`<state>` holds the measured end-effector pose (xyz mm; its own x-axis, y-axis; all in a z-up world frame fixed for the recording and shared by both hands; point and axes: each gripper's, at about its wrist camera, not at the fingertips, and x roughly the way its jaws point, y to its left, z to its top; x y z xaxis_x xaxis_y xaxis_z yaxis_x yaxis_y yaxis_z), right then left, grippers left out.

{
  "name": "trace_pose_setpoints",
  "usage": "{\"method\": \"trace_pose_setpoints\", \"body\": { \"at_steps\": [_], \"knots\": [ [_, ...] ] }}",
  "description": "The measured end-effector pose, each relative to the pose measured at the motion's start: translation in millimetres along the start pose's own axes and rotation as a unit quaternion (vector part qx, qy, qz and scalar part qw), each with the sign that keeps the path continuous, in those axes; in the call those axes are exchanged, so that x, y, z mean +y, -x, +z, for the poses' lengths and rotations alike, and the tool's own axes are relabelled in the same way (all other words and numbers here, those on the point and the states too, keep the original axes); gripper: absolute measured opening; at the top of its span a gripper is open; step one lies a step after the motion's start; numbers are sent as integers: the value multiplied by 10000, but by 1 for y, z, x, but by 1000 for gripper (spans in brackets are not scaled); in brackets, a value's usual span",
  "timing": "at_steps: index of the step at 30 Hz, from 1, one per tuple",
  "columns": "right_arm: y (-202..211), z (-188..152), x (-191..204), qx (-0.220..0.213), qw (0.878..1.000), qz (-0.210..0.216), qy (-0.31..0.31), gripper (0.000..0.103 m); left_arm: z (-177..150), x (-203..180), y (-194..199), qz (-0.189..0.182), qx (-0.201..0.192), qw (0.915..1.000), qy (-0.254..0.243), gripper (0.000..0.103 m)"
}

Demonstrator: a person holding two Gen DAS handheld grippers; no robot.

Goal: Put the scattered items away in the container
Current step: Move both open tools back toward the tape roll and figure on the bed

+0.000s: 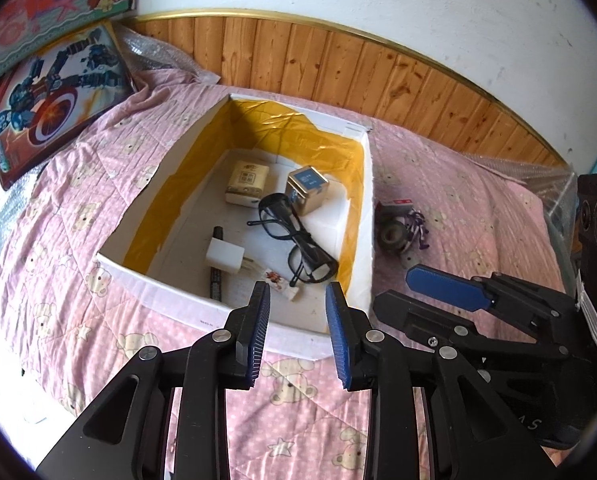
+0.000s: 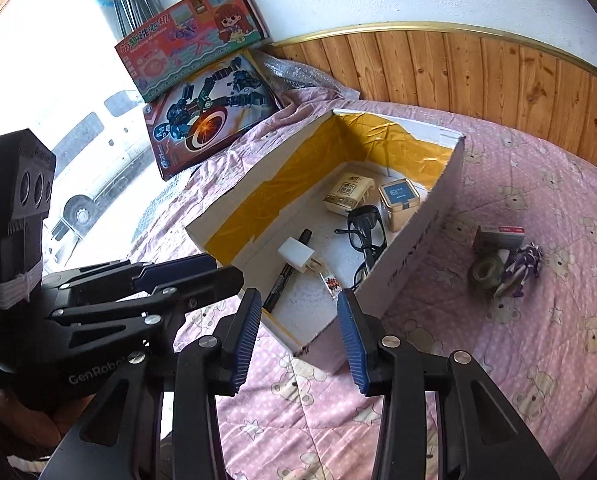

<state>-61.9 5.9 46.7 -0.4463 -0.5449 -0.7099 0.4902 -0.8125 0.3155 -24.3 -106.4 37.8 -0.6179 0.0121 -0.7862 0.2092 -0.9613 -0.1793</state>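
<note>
Box point(image 1: 170, 184), white with yellow lining, sits on the pink quilt point(image 1: 78, 240) holding glasses point(image 1: 294, 232), a plug point(image 1: 226, 258), a marker point(image 1: 217, 284) and 2 small cartons. Outside lie a tape roll point(image 2: 486, 274) and what looks like a purple figure point(image 2: 524, 266). Left gripper point(image 1: 298, 300) and right gripper point(image 2: 296, 308) hover part-open, holding nothing.

Left claw point(image 1: 297, 294) open, nothing between the pads, hovering over the near rim of the white box point(image 1: 160, 292) on the pink bed quilt point(image 1: 78, 240). In the box: black glasses point(image 1: 294, 236), white charger plug point(image 1: 225, 258), black marker point(image 1: 217, 280), beige carton point(image 1: 244, 182), gold-blue tin point(image 1: 307, 190). Outside, right of the box: tape roll point(image 1: 392, 238) touching a purple toy figure point(image 1: 416, 226). Right claw point(image 1: 426, 288) at lower right.
</note>
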Motion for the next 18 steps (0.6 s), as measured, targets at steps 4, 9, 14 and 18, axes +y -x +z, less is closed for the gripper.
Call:
{"method": "trace_pose_setpoints", "body": {
  "at_steps": [4,9,14,18],
  "knots": [
    [13,-12,-3,-183,9997,-19,-168,42,-9,-12,10,31,-161,9997,-201,31],
    [31,-29,-13,-475,9975,42,-525,42,-24,-28,12,-91,-147,9992,-363,32],
    [50,-49,-32,-749,9929,18,-921,42,-37,-45,7,-222,-78,9986,-471,33],
    [63,-63,-53,-975,9864,-33,-1323,42,-40,-65,2,-372,-27,9975,-596,36]
  ]
}}
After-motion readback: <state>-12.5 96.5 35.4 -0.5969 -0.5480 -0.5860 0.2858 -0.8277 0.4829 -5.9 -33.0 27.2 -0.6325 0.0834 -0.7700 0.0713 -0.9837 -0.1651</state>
